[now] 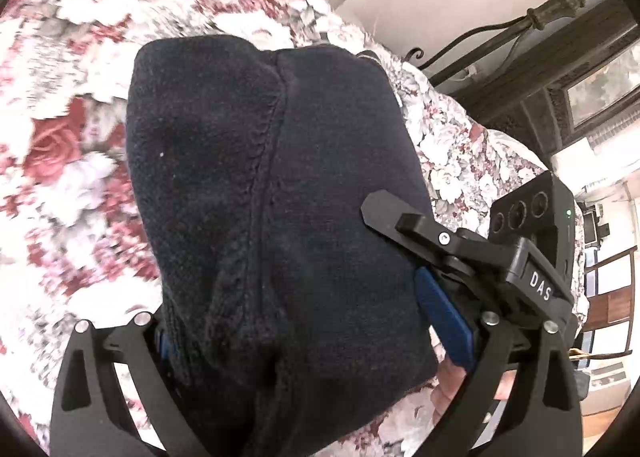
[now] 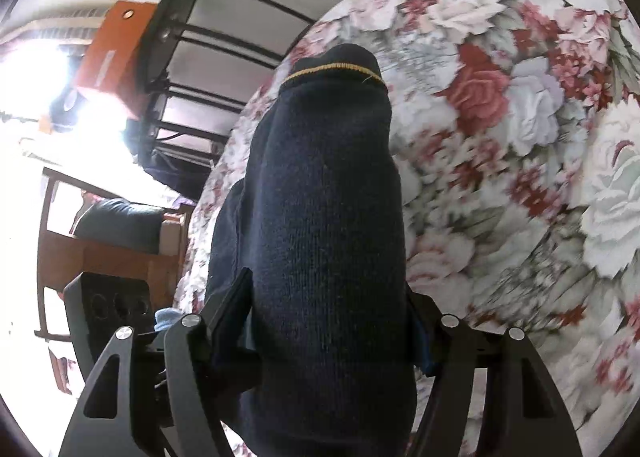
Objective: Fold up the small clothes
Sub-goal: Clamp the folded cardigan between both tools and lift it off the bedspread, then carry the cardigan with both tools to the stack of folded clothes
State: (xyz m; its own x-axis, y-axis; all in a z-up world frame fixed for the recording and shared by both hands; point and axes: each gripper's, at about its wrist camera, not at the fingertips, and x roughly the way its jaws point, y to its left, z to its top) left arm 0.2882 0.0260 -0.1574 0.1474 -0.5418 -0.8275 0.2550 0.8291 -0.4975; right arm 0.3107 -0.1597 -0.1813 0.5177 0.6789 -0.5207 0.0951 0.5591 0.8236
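Floral bedspread (image 1: 60,129) fills most of both views, rose and grey blooms across the left of the left wrist frame and the right of the right wrist frame. On it, centre frame in each view, lies your navy knit garment (image 1: 272,185), a raised seam running from upper centre down toward the bottom in the left view. In the right view its sleeve-like part (image 2: 332,217) stretches straight away from you, long axis top to bottom, ending in a cuff with a thin yellow stripe (image 2: 336,67) at upper centre.

Your left gripper (image 1: 316,341) stands with the knit bunched between its 2 fingers at the bottom of the frame; the cloth hides the tips, so you appear to hold it, though I cannot tell how firmly. Your right gripper (image 2: 332,321) straddles the sleeve the same way, apparently closed on it. The other tool (image 1: 460,249) sits at the garment's right edge, touching it.

Both grippers are at the near end, so the fold likely carries that end toward the cuff.
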